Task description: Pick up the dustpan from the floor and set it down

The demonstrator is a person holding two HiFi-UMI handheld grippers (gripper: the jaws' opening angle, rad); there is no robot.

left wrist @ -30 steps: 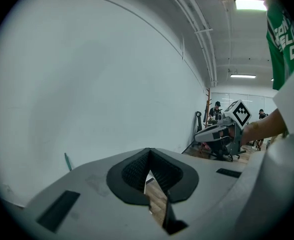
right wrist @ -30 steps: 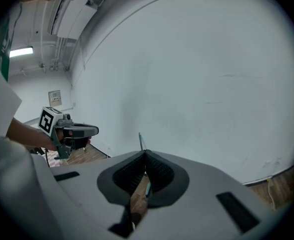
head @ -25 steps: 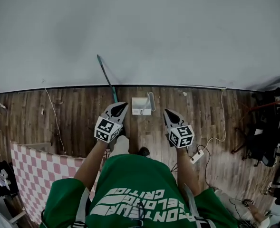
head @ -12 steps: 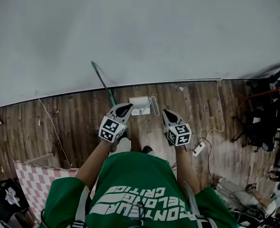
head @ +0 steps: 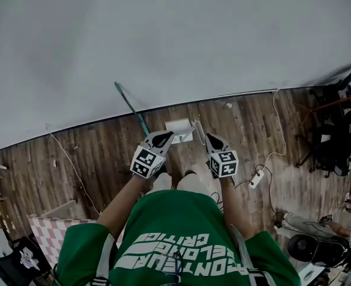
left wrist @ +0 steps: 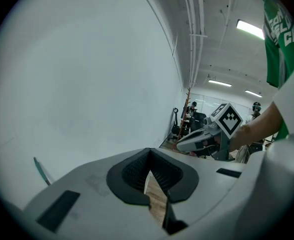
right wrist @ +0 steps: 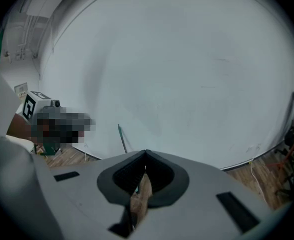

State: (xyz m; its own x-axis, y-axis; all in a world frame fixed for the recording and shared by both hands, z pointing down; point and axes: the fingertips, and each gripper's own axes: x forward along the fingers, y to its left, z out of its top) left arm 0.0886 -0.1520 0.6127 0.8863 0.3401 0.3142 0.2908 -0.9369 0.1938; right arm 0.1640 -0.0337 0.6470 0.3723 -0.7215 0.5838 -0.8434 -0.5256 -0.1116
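Left gripper [head: 163, 137] and right gripper [head: 213, 139] should be opened before either is lowered, and the handle should be taken squarely, it is judged. Both are seen fully closed, nothing held or touched. Just beyond them the white dustpan [head: 179, 130] lies on the wooden floor [head: 98, 151], near the wall [head: 175, 34].

The left forearm [head: 123, 200] and right forearm [head: 233, 206] reach forward side by side, bare below the green sleeves [head: 80, 249]. The left claw [head: 164, 136] points ahead and slightly down, its jaws closed tip to tip with nothing between them. The right claw [head: 210, 137] tilts down more steeply, its jaws likewise pressed together and empty. Each claw's marker cube [head: 146, 161] faces up toward the head. The two claws stand near each other without touching.
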